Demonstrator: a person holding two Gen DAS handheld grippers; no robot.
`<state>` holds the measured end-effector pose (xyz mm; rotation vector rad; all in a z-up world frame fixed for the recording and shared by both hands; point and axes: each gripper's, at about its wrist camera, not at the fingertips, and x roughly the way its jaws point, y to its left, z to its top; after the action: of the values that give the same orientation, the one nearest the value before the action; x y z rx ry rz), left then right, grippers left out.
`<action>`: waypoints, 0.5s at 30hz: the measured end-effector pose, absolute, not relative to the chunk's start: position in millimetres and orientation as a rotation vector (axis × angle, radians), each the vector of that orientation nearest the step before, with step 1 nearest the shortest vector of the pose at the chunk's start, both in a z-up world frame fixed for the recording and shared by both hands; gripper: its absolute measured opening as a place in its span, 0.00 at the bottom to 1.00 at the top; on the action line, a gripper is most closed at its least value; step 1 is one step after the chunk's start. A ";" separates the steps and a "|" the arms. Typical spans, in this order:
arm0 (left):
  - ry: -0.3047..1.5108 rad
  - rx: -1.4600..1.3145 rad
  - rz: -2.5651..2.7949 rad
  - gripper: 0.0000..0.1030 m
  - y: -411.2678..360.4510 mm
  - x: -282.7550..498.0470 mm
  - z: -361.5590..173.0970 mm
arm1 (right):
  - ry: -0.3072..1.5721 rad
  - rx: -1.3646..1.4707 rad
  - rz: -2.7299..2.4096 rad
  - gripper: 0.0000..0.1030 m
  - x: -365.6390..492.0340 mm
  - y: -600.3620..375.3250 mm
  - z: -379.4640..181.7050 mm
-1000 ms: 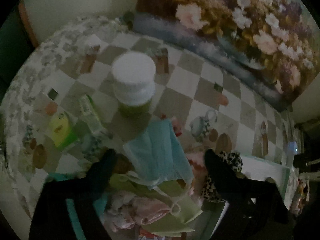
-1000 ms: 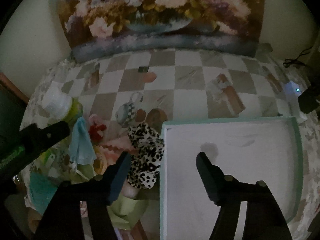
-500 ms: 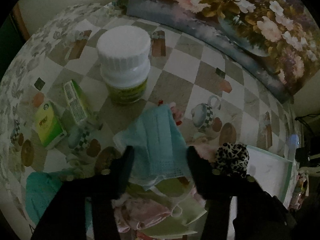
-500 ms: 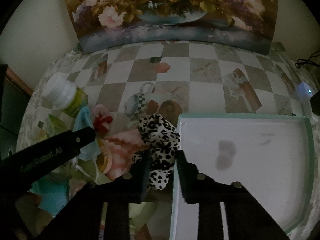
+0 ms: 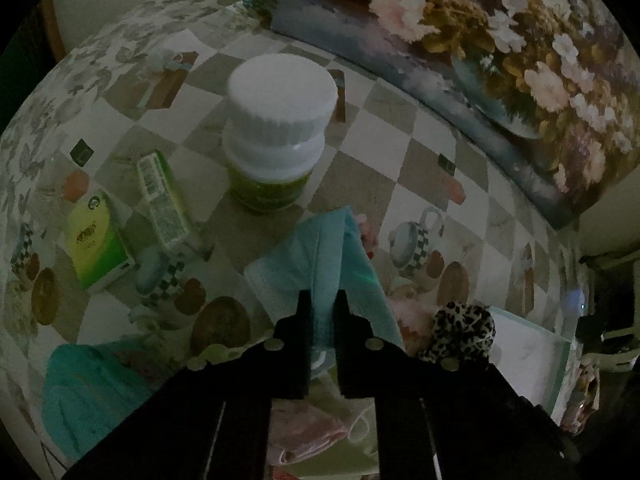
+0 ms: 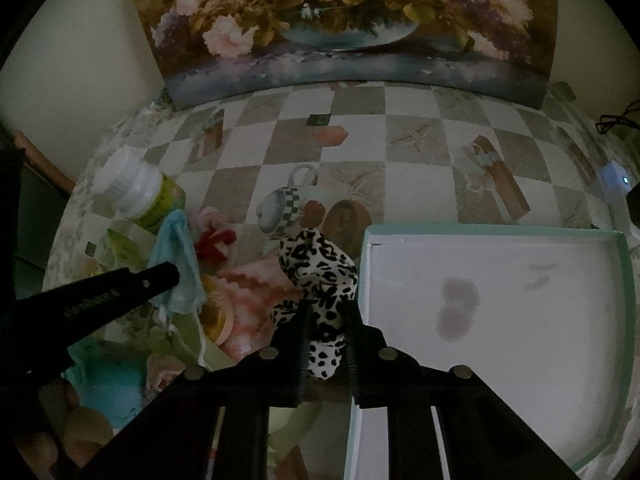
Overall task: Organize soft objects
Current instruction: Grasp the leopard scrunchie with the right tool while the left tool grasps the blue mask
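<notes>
My left gripper [image 5: 322, 300] is shut on a light blue face mask [image 5: 320, 256], pinching its near edge so the cloth bunches up; the mask also shows in the right wrist view [image 6: 176, 268]. My right gripper [image 6: 326, 308] is shut on a leopard-print scrunchie [image 6: 318, 268], just left of the white tray with a green rim [image 6: 624, 264]. The scrunchie shows in the left wrist view [image 5: 464, 330] beside the tray's corner [image 5: 560, 344]. Under the grippers lies a pile of soft things: a pink cloth [image 6: 248, 292], a pale green mask [image 5: 352, 420] and a teal cloth [image 5: 84, 392].
A white-capped bottle with a green label [image 5: 276, 136] stands behind the mask. Two small green boxes [image 5: 160, 196] [image 5: 96, 240] lie to its left. A flower painting [image 6: 344, 20] leans against the wall at the table's back. A small lit device [image 6: 616, 180] sits at the far right.
Both grippers have closed from wide open: the left on the blue mask, the right on the leopard scrunchie. The mask is now bunched up between the left fingers.
</notes>
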<state>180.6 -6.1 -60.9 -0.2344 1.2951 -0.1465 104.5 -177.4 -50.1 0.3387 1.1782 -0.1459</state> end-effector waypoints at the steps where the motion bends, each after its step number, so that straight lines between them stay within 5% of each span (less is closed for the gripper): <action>1: 1.293 -0.238 -0.148 0.08 -5.1 180.5 -60.0 | 1.178 0.340 -0.146 0.16 104.1 -177.4 -49.6; 15: 1.255 -0.257 -0.165 0.06 -2.6 179.9 -48.2 | 1.157 0.359 -0.135 0.16 101.8 -176.7 -42.7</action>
<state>179.9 -2.6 -48.2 -0.2571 1.2548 -0.1647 101.8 -176.7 -42.7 0.3585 1.1571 -0.1346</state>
